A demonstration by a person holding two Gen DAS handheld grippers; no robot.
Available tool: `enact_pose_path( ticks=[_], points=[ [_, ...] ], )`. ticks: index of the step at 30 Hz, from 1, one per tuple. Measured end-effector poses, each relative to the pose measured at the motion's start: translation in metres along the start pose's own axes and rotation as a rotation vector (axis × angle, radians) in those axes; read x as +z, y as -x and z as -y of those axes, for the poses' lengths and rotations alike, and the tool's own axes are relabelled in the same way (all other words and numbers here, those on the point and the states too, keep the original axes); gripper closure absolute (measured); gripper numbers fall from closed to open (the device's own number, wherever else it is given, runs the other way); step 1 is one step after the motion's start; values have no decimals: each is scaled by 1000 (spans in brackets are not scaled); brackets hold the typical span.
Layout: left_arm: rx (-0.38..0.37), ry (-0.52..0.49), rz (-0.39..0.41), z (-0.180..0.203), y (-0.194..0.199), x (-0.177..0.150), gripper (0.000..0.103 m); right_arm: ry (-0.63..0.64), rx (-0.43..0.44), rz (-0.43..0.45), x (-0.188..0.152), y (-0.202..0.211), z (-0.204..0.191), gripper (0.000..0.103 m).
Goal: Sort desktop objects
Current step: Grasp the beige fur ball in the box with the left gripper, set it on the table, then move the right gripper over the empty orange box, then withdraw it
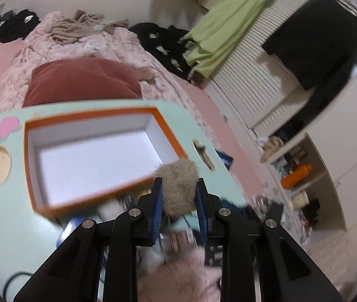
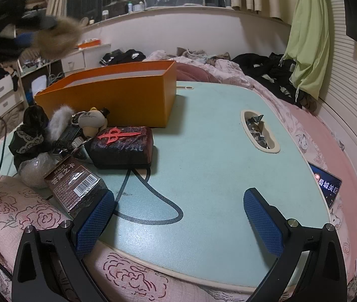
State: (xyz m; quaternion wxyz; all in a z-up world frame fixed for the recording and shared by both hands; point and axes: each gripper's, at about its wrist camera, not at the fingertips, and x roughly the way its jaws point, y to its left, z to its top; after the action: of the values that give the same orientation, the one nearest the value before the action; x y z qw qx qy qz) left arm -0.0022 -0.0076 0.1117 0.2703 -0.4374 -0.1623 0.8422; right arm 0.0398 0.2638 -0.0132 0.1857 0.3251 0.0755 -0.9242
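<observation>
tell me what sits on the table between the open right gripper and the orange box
In the right wrist view, a dark case with a red emblem lies between the right gripper and the orange box; a black cord loops nearer the gripper.

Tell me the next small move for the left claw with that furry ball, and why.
Probably carry it a little further over the orange box and then open. The left claw is shut on the tan furry ball, which hangs just past the box's near corner, not yet above its white floor. The box looks empty.

brown packet (image 2: 76, 188) "答案之卡", phone screen (image 2: 325, 187) "局城关区"
</observation>
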Motion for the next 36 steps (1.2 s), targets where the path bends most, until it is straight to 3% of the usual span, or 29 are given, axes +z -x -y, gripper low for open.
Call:
enact_pose_path(
  ticks=[3, 7, 10, 13, 16, 19, 23, 25, 28, 36],
  points=[
    [52, -20, -1, -5, -4, -18, 73, 0, 0, 0, 0, 0, 0, 0],
    [58, 18, 39, -21, 1, -33, 63, 0, 0, 0, 0, 0, 0, 0],
    [90, 30, 87, -30, 16, -48, 50, 0, 0, 0, 0, 0, 0, 0],
    [170, 10, 109, -39, 29, -67, 38, 0, 0, 0, -1, -1, 0, 0],
    [254, -15, 81, -49, 34, -90, 38, 0, 0, 0, -1, -1, 0, 0],
    [242, -79, 26, -51, 29, -115, 36, 0, 0, 0, -1, -1, 0, 0],
    [355, -164, -114, -53, -8, -141, 28, 1, -1, -1, -1, -2, 0, 0],
    [449, -238, -27, -45, -15, -146, 16, -1, 0, -1, 0, -1, -1, 0],
    [499, -190, 41, -55, -29, -149, 0, 0, -2, -1, 0, -1, -1, 0],
    [500, -182, 86, -62, -29, -156, 0, 0, 0, 0, 0, -2, 0, 0]
  ],
)
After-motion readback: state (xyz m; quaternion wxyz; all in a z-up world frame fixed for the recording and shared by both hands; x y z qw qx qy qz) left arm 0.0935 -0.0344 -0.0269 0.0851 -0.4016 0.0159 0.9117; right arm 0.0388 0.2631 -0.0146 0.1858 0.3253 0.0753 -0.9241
